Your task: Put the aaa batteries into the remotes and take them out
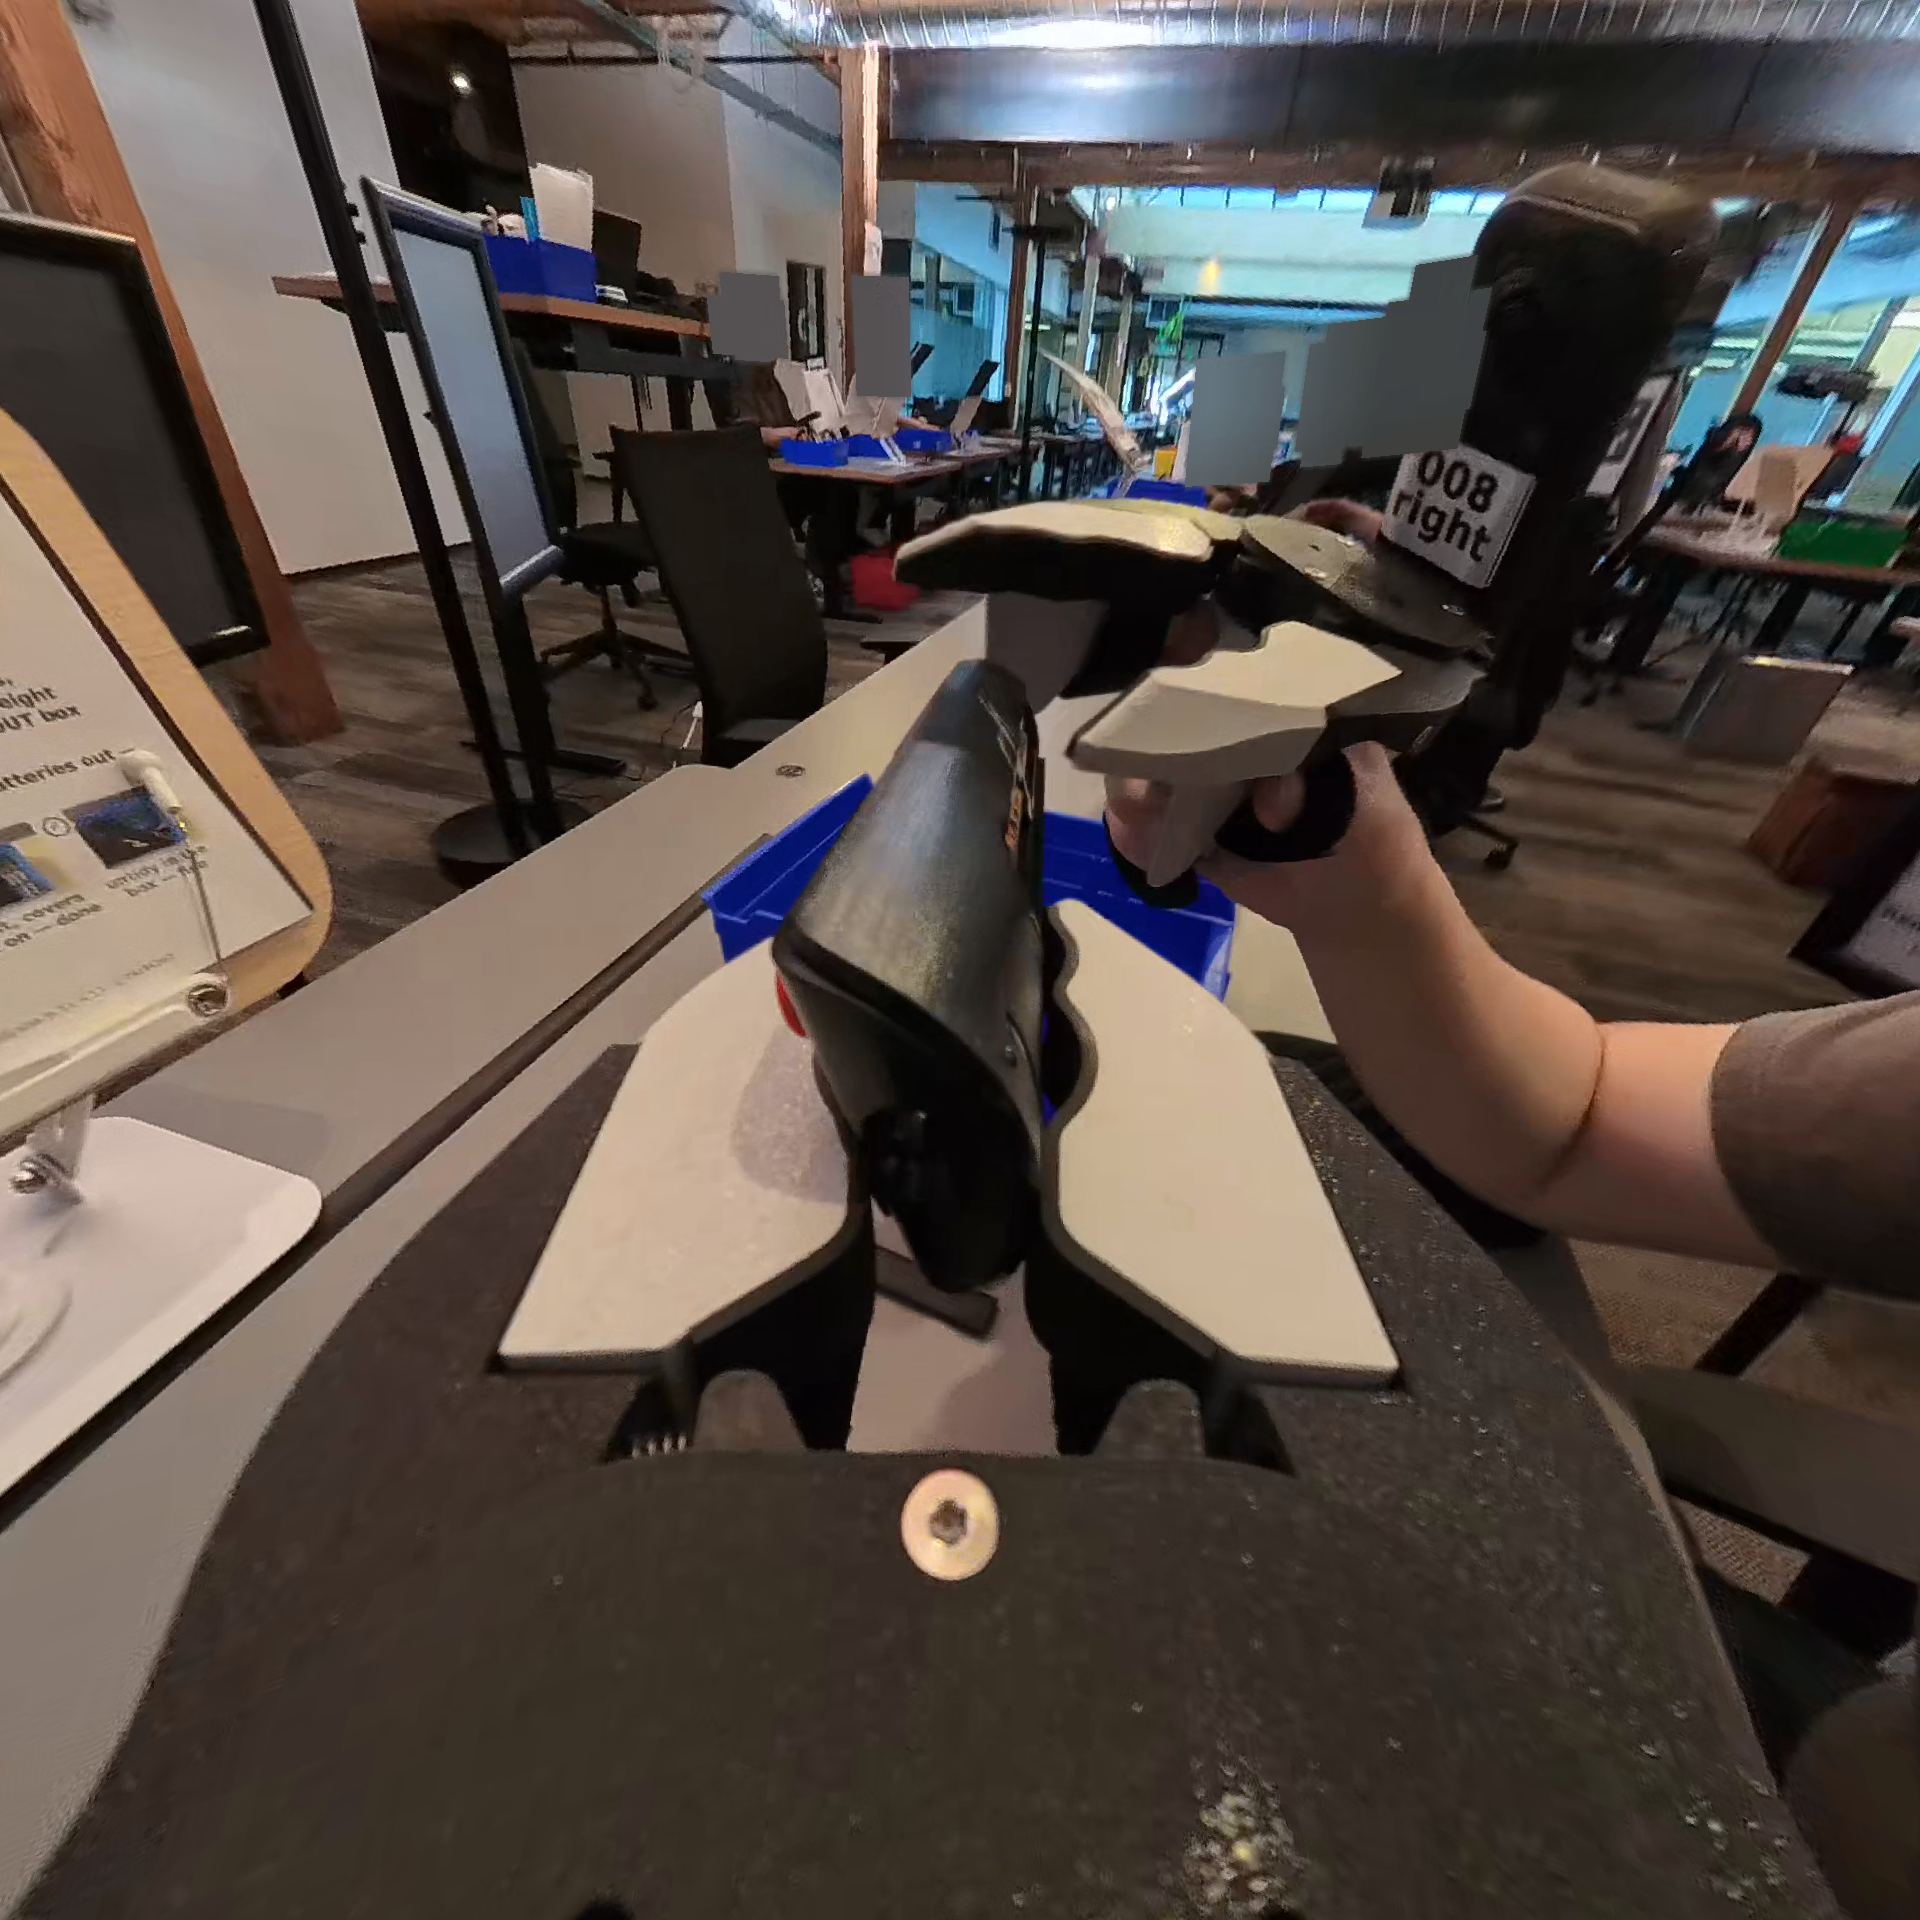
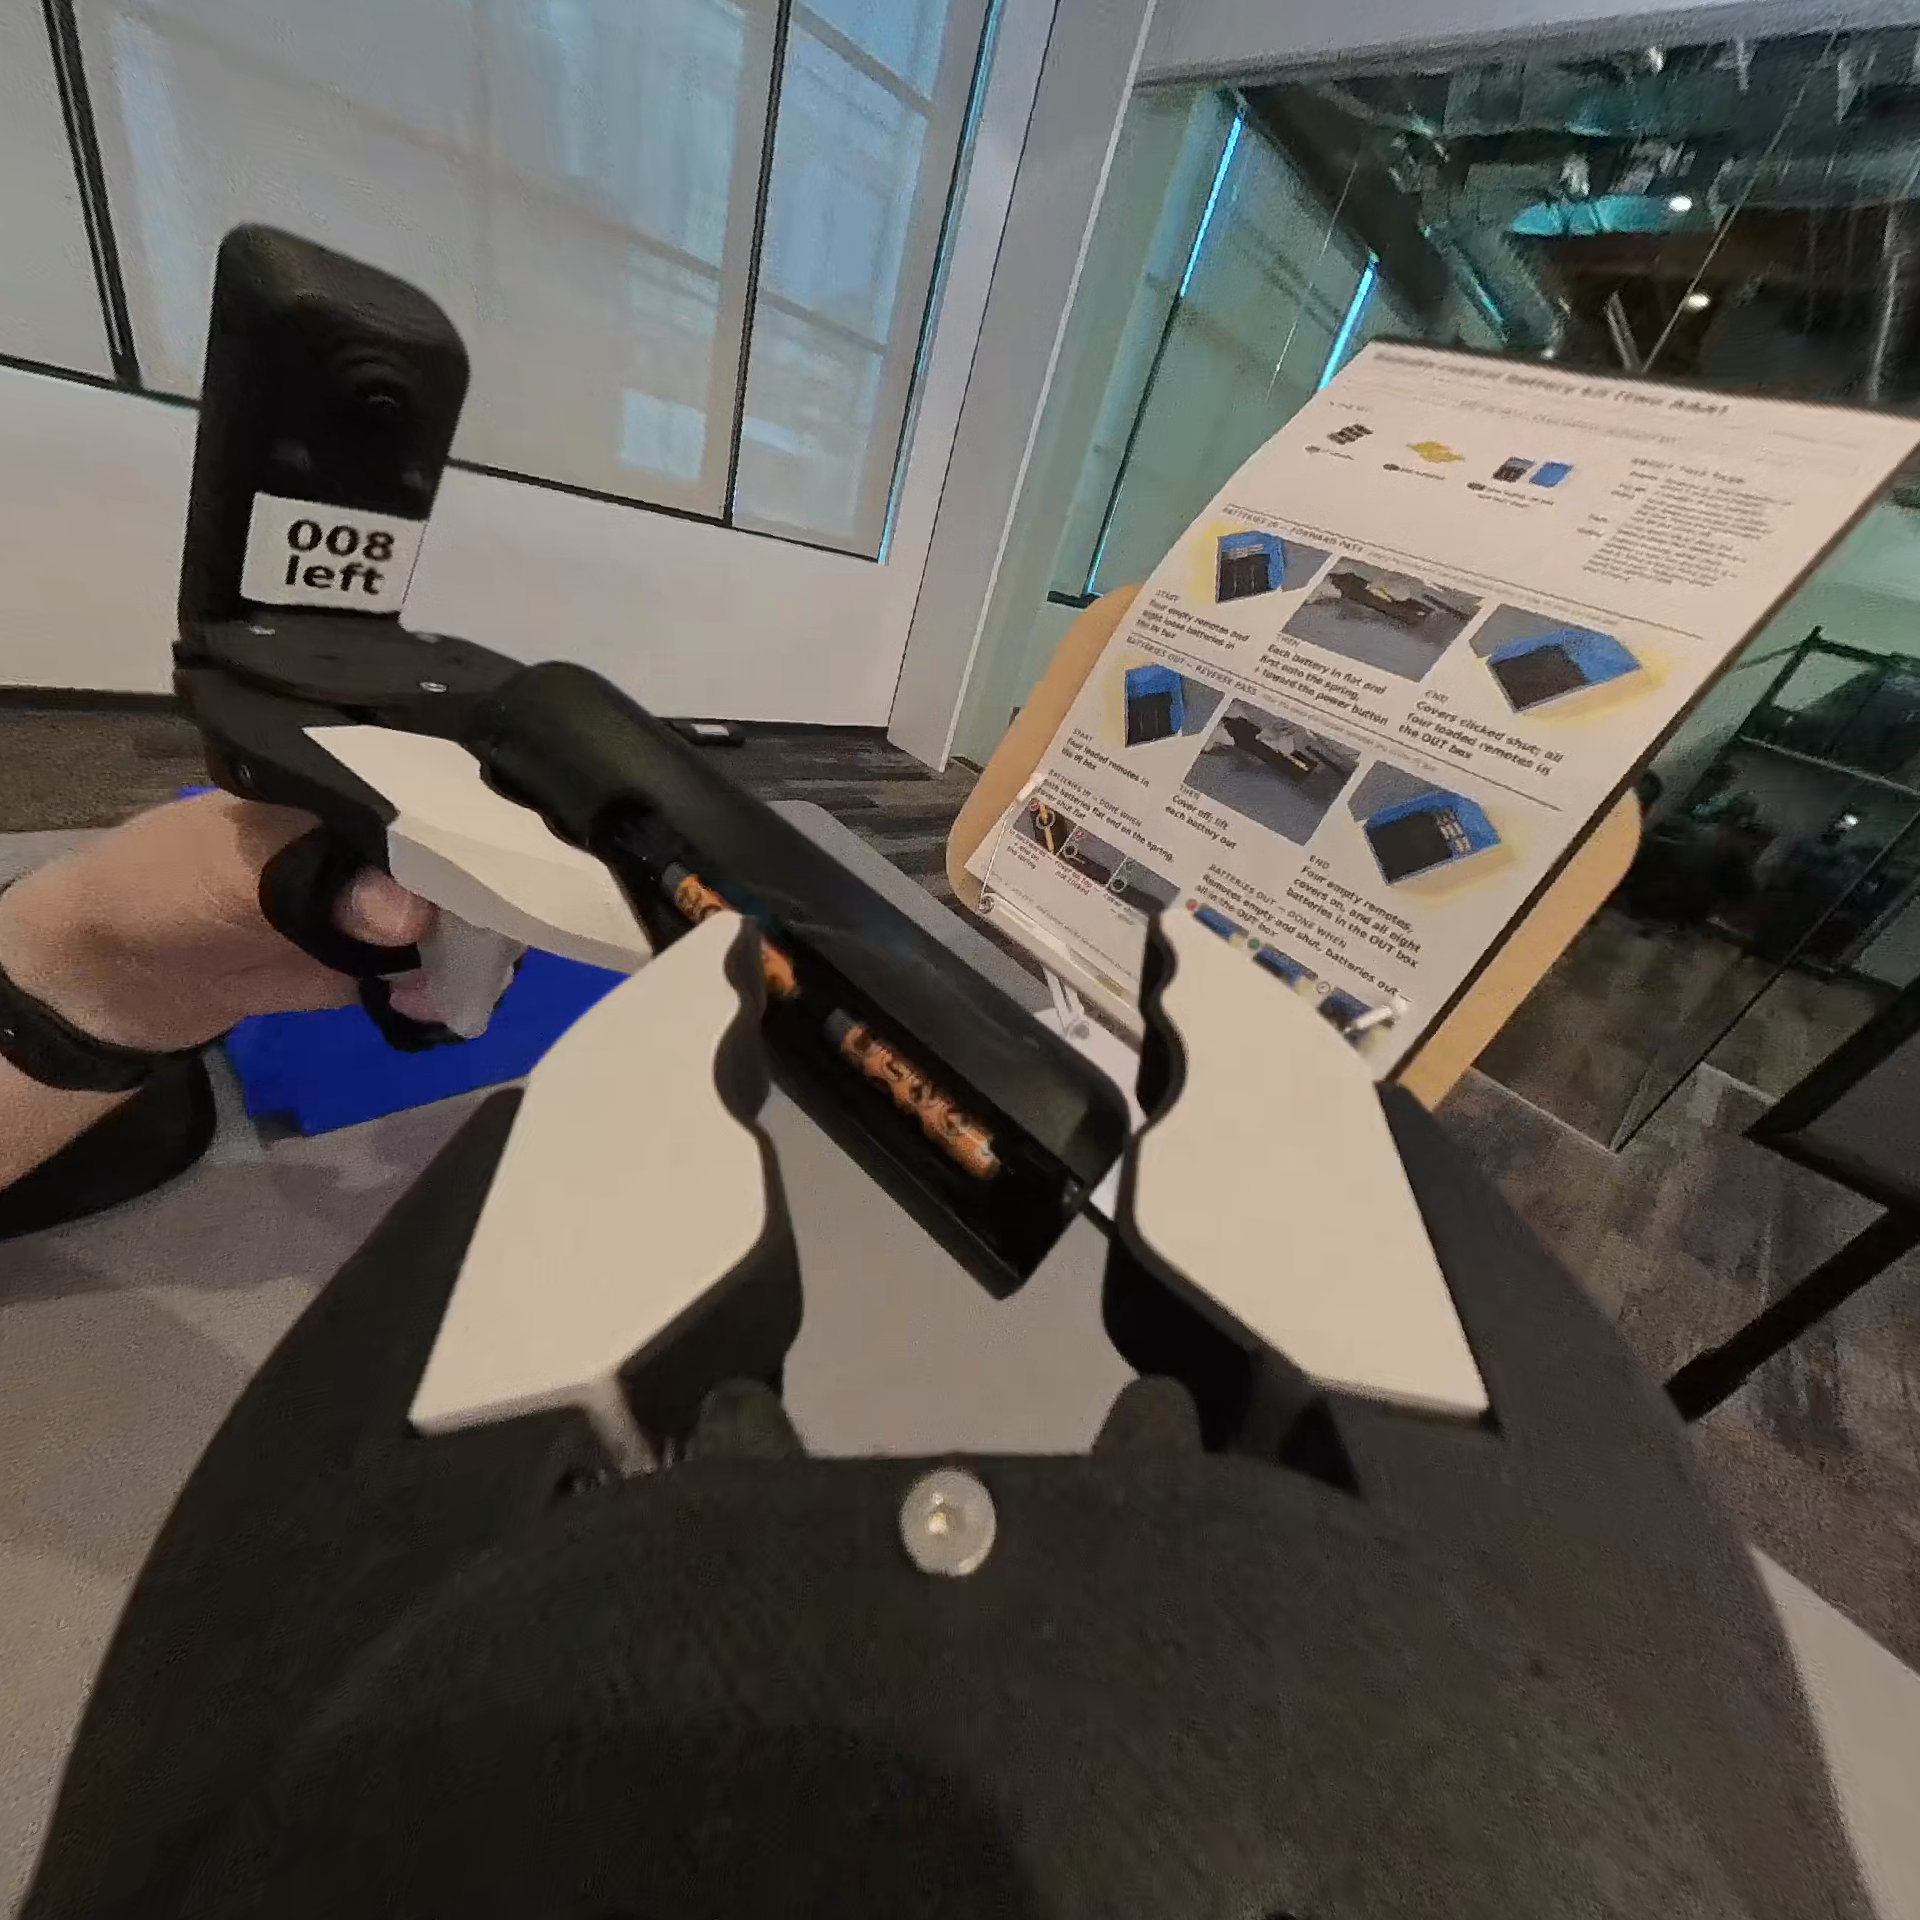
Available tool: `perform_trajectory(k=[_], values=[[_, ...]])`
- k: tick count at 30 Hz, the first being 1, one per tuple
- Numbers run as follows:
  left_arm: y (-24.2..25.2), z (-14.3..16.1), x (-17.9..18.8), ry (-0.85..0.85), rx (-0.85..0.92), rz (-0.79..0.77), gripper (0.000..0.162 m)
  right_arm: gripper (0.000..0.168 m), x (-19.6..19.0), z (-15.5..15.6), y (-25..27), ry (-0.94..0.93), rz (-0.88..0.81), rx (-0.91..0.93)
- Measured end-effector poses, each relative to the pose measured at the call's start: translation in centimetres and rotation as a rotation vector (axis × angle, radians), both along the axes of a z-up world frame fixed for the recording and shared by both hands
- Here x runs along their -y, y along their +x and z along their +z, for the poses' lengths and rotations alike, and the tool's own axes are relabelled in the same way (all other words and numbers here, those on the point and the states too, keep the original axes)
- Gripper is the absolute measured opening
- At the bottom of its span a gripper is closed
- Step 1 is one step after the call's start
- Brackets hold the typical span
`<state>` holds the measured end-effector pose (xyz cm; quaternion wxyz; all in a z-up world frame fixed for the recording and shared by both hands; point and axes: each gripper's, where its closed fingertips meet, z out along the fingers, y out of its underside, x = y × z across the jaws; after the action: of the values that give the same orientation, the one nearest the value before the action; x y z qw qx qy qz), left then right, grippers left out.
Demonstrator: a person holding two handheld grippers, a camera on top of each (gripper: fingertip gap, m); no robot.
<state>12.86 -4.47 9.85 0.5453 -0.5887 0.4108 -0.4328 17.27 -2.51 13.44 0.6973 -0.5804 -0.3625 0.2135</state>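
Squarely between left gripper (image 1: 951,1081): remote (image 1: 925,997).

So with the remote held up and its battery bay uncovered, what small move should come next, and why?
Probably close the right gripper on the nearer battery and lift it out. The left gripper grips the remote in the air, the bay faces the right gripper, both batteries still sit in it, and the right gripper's fingers are spread around that end.

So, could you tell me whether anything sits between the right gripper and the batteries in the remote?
Nothing visible does. The remote, clamped in the left gripper, has its compartment uncovered, and the batteries lie exposed between the fingers of the open right gripper.
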Motion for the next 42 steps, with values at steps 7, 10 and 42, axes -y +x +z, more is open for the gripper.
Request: perform_trajectory(k=[7, 10, 42], values=[[0.3, 0.9, 0.7, 0.012, 0.091, -0.025, 0.03, 0.114, -0.8, 0.8, 1.4, -0.054, -0.132, -0.076], [0.6, 1.1, 1.2, 0.017, 0.111, -0.053, 0.03, 0.125, -0.8, 0.7, 1.6, -0.151, -0.044, -0.154], [1.0, -0.4, 1.7, 0.122, -0.063, -0.055, 0.03, 0.101, -0.2, -2.4, -1.7, -0.425, 0.146, -0.209]])
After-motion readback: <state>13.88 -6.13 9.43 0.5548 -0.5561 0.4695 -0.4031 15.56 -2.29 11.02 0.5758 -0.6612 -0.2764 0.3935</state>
